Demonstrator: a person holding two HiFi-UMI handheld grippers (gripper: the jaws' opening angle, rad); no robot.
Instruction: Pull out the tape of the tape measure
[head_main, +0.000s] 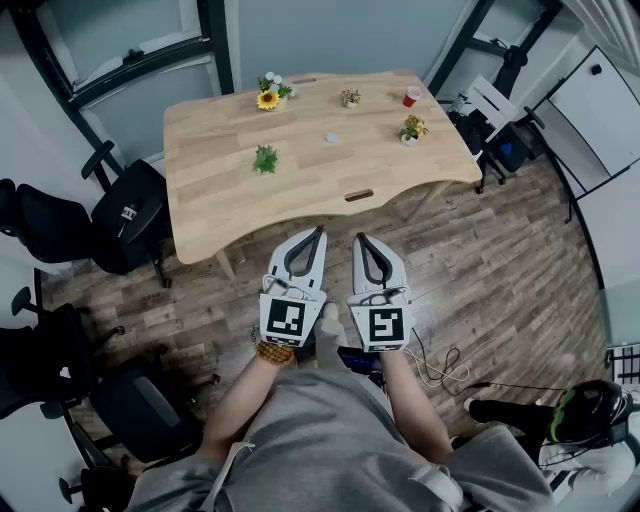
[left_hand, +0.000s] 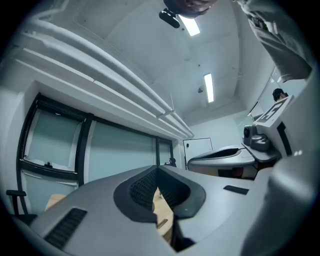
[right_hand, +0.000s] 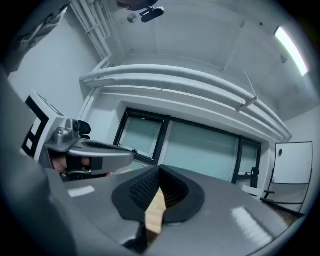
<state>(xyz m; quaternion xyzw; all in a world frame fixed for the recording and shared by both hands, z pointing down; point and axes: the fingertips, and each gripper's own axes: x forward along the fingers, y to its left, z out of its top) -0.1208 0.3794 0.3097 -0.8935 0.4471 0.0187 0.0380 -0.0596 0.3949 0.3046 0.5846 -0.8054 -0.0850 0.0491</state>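
- Grey and small, what I took for the tape measure (head_main: 331, 138) sat mid-table at twelve o'clock, untouched.
- My left gripper (head_main: 316, 232) and right gripper (head_main: 360, 240) had jaws together, empty; I judged both should open before reaching it.
- The wooden table (head_main: 210, 190) carried potted plants (head_main: 265, 159) and a red cup (head_main: 411, 96); office chairs (head_main: 130, 215) stood at nine o'clock.

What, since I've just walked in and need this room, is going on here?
A person stands at the wooden table holding the left gripper and the right gripper level and side by side, short of its near edge. Both have their jaws together with nothing between them. On the table stand small potted plants, a red cup and a small grey thing, too small to identify. Nothing is being handled.
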